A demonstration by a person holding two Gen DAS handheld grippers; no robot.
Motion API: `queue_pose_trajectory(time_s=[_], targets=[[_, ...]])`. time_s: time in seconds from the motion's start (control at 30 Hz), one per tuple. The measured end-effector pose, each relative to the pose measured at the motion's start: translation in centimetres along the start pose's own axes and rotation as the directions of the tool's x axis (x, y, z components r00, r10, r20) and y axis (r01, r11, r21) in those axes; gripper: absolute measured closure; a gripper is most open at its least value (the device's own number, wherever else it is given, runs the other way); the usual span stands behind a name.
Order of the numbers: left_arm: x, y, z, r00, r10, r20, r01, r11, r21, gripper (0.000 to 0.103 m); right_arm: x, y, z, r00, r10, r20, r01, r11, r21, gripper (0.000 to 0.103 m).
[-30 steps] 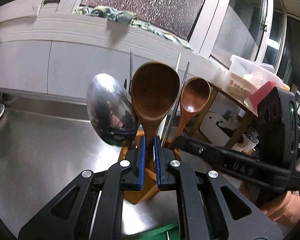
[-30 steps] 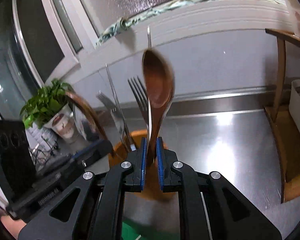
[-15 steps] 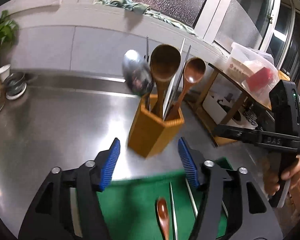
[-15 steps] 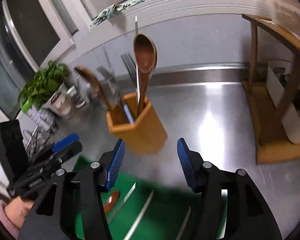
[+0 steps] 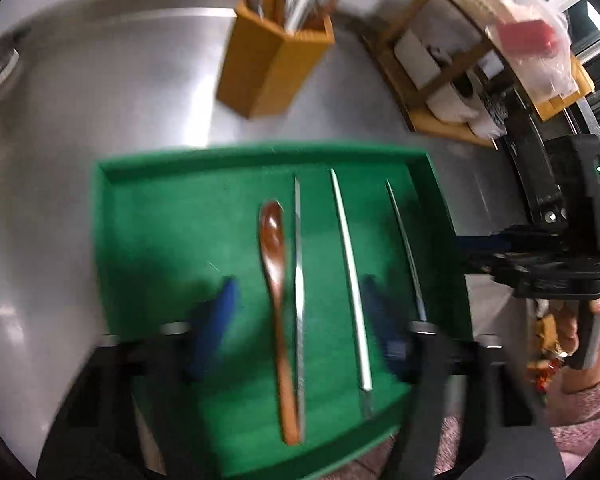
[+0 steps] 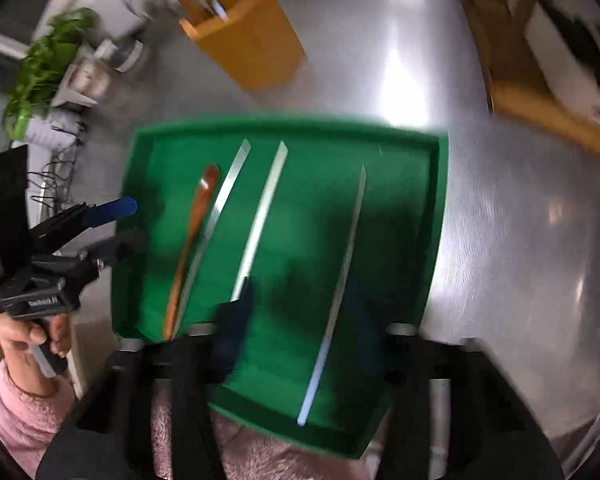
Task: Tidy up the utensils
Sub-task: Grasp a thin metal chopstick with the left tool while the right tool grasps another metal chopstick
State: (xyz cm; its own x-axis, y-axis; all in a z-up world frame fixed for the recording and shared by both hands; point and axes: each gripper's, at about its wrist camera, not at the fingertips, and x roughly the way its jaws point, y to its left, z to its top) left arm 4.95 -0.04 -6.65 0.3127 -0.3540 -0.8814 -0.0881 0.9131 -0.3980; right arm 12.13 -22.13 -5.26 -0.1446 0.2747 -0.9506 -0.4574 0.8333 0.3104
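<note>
Change: a second ago we had each gripper clamped on a wooden spoon standing in the tall hexagonal wooden utensil holder [image 5: 274, 68]; both are let go and we now look down on the flat green felt-lined tray [image 5: 152, 208]
Left gripper [image 5: 300, 320]: jaws apart, just been closing in, nothing pressed; the small brown wooden spoon [image 5: 276, 264] and one thin metal chopstick [image 5: 298, 280] lie between them
Right gripper [image 6: 300, 320]: jaws apart with nothing held, just been closing, over a second metal chopstick [image 6: 342, 272]
Meaning: we judge two spoons delivered and the next pick beginning from the tray
Tray count: one wooden spoon, three metal chopsticks, roughly side by side
Holder count: several spoons and forks, blurred, we cannot count them
Holder place: on the steel counter [image 5: 80, 112] beyond the tray
</note>
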Motion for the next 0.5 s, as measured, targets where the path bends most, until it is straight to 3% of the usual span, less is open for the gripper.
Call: queue_pose_trajectory(time_s=[0.03,0.1,0.27,0.5], targets=[[0.4,-0.1,0.0,1.000,0.003,-0.022,-0.004,1.000,-0.003,0.074,0.4,-0.3,-0.2,1.000,-0.015,-0.010,0.016,1.000,0.015,0.091],[1.3,-0.5,-0.1,0.997,0.041,-0.061,-0.040,0.999,0.009,0.085,1.2,-0.9,-0.3,0.999,-0.037,-0.029,0.038,0.998,0.047,0.093],[2.4,-1.4,-0.2,0.992,0.050,-0.112,-0.046,0.998,0.037,0.086,2.7,-1.9,-0.9,0.995,-0.067,-0.076,0.073,0.993,0.090,0.094],[5.0,-3.0,-0.1,0.973,0.140,-0.185,-0.117,0.984,0.133,0.086,3.9,-1.4,-1.2,0.990,-0.079,-0.120,0.089,0.993,0.082,0.093]])
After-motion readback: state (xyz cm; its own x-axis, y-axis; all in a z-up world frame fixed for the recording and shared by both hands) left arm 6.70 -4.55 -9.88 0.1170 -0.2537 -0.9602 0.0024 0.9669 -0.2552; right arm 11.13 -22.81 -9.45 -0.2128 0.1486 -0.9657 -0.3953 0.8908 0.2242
